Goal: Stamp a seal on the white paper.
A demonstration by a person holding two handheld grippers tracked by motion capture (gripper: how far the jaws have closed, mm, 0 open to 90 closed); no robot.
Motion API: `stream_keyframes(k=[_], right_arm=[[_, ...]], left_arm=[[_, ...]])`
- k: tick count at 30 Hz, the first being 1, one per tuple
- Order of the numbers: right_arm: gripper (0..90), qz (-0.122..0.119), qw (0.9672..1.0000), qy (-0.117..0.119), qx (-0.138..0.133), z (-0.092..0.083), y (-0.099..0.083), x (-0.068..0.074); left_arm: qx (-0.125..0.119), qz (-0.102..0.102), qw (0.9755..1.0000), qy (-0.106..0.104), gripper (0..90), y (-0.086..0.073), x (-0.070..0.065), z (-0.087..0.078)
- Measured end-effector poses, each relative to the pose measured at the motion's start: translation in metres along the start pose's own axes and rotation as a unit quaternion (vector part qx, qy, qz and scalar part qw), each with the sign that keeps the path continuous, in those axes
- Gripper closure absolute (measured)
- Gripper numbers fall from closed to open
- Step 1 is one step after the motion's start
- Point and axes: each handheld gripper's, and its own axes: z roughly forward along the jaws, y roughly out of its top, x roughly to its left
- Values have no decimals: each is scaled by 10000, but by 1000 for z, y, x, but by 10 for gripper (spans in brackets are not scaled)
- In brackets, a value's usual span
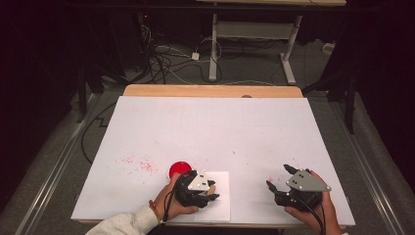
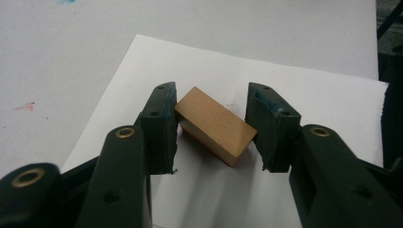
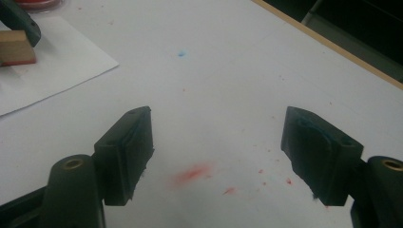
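The left gripper (image 2: 211, 128) fingers grasp a wooden block (image 2: 215, 124) over a paper sheet (image 2: 304, 99) at the desk's (image 1: 210, 127) near edge, apparently touching it. A red dish (image 1: 178, 169) sits just beyond. The right gripper (image 3: 218, 147) hangs released above red-stained desk surface.

Wooden block (image 2: 215, 124), centre of left gripper view: smooth matt pale wood, reddish underside. Paper sheet (image 2: 328, 109) beneath: plain matt white. Table cover (image 3: 228, 71): matt white, red-speckled; bare wood edge at top. Gripper pads (image 3: 133, 142): dull black, frayed edges; brass-look rivets.
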Motion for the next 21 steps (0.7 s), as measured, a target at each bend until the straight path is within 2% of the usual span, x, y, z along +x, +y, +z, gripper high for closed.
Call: stream_keyframes(k=[21], right_arm=[[262,-8,10000,32,26,-1,0,0]], left_arm=[[-30,-78,10000,-32,538,-2,1,2]])
